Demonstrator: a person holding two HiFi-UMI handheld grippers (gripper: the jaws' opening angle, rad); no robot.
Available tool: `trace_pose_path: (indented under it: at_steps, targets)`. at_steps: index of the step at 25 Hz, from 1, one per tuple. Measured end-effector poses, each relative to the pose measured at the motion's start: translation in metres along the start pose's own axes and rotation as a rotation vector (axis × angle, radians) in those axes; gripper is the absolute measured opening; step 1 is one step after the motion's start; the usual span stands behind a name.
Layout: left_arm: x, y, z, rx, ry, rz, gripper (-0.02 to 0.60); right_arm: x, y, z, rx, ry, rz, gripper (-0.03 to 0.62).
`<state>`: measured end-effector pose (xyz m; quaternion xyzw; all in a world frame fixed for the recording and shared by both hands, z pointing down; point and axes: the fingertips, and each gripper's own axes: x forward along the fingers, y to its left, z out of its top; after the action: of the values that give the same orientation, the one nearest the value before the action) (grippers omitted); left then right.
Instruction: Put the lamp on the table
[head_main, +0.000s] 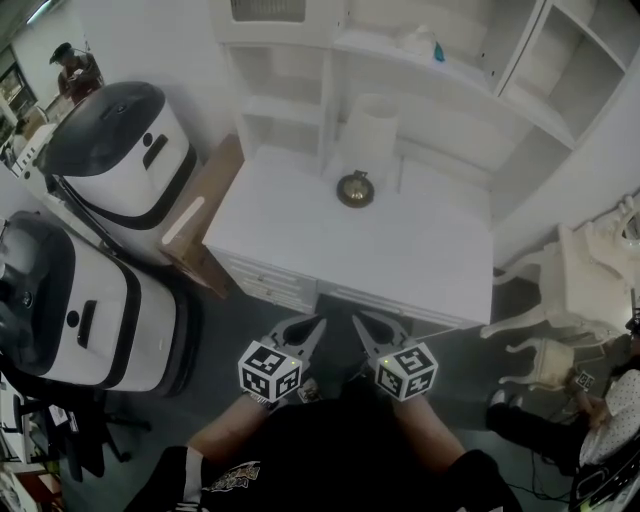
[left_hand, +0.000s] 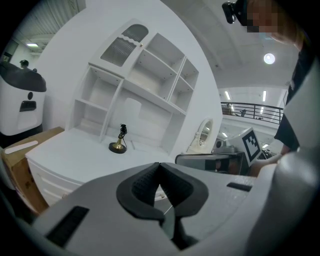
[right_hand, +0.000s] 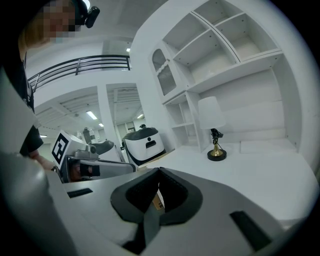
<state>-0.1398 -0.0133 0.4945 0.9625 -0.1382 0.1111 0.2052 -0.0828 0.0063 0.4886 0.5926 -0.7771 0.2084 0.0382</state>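
A lamp (head_main: 368, 140) with a white shade and a round brass base stands upright at the back of the white desk (head_main: 300, 225), in front of the shelf unit. It shows small in the left gripper view as the lamp (left_hand: 119, 142) and in the right gripper view as the lamp (right_hand: 214, 130). My left gripper (head_main: 314, 325) and right gripper (head_main: 360, 322) hang side by side just off the desk's front edge, well short of the lamp. The left gripper (left_hand: 160, 166) is shut with nothing in it, and the right gripper (right_hand: 160, 171) is shut and empty too.
Two white machines with black lids (head_main: 125, 150) (head_main: 75, 310) stand left of the desk, with a cardboard box (head_main: 205, 215) between them and it. A white ornate chair (head_main: 565, 285) is at the right. A white shelf unit (head_main: 480, 70) rises behind the desk.
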Motion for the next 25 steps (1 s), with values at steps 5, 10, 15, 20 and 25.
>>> trace_pose_path:
  at_steps: [5, 10, 15, 20, 25]
  targets:
    - [0.000, -0.004, 0.002, 0.003, -0.004, 0.004, 0.006, -0.002, -0.002, 0.001, 0.007, 0.003, 0.007, 0.026]
    - [0.002, -0.006, 0.000, 0.009, -0.001, 0.002, 0.006, 0.000, -0.002, -0.001, 0.011, 0.001, 0.016, 0.026]
    - [0.004, -0.008, -0.003, 0.008, 0.007, 0.001, 0.006, -0.001, -0.001, -0.004, 0.016, 0.006, 0.024, 0.025]
    - [0.007, -0.012, -0.002, 0.007, 0.008, -0.009, 0.006, -0.003, -0.005, -0.003, 0.020, 0.002, 0.017, 0.025]
    - [0.010, -0.016, -0.003, 0.016, 0.012, -0.019, 0.006, -0.005, -0.006, -0.004, 0.023, 0.002, 0.015, 0.025]
